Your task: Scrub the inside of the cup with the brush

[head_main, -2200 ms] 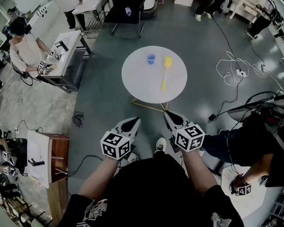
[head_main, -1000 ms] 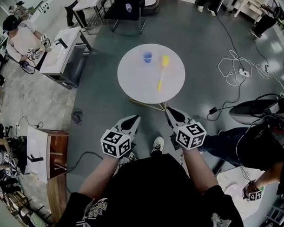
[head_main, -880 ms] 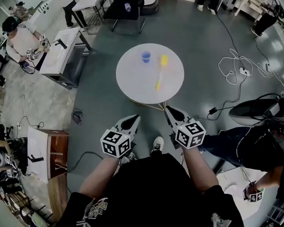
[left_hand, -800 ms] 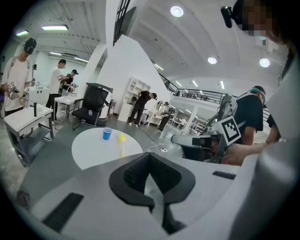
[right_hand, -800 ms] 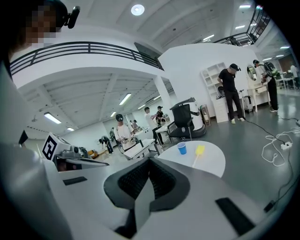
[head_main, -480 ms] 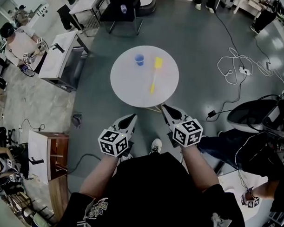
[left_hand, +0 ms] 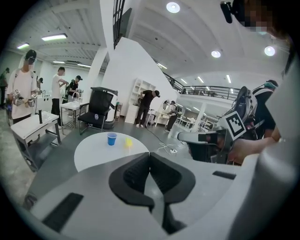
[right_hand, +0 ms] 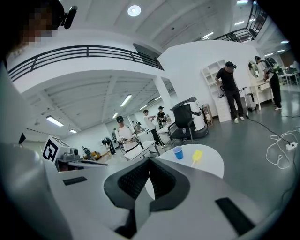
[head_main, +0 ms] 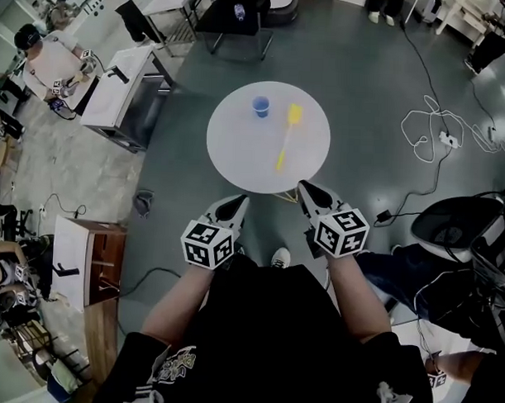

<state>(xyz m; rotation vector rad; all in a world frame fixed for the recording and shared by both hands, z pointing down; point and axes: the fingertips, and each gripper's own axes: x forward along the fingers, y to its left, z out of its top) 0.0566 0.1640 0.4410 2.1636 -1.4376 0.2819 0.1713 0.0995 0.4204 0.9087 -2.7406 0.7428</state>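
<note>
A small blue cup (head_main: 261,106) stands upright on the far part of a round white table (head_main: 238,151). Right of the cup lies a yellow brush (head_main: 287,134), its head pointing away from me. Both grippers hang short of the table's near edge, apart from cup and brush. My left gripper (head_main: 238,203) is shut with nothing in it, and so is my right gripper (head_main: 305,188). In the left gripper view the jaws (left_hand: 150,154) meet below the cup (left_hand: 111,138) and brush (left_hand: 128,142). In the right gripper view the jaws (right_hand: 149,160) meet too, cup (right_hand: 178,153) and brush (right_hand: 197,156) beyond.
A black office chair (head_main: 234,14) stands behind the table. Grey desks (head_main: 124,85) with people at them are to the left, a wooden cabinet (head_main: 89,261) at near left. White cables (head_main: 437,129) lie on the floor at the right. My shoe (head_main: 279,257) shows between the grippers.
Both grippers have moved forward towards the table's near edge and stayed shut and empty. The view has shifted a little; cup and brush lie as before.
</note>
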